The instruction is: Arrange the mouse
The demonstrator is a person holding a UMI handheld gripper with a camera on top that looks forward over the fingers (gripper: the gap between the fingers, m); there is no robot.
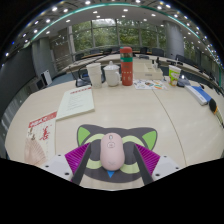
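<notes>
Pink mouse sits clamped between the gripper pads, above a black cat-shaped mat on the wide beige table. Beyond: papers, cups, a red canister, windows.

**Surfaces and finishes**

Showing as smooth, pale plastic with a soft sheen: the mouse, sitting between the tool's ribbed, matt magenta pads. Lying flat and matt beneath it, cloth-like: a black mat with green printing. Looking like pale, smooth laminate wood: the bench. Appearing as matt paper: a booklet. Gleaming slightly, plastic: a red bottle.
</notes>
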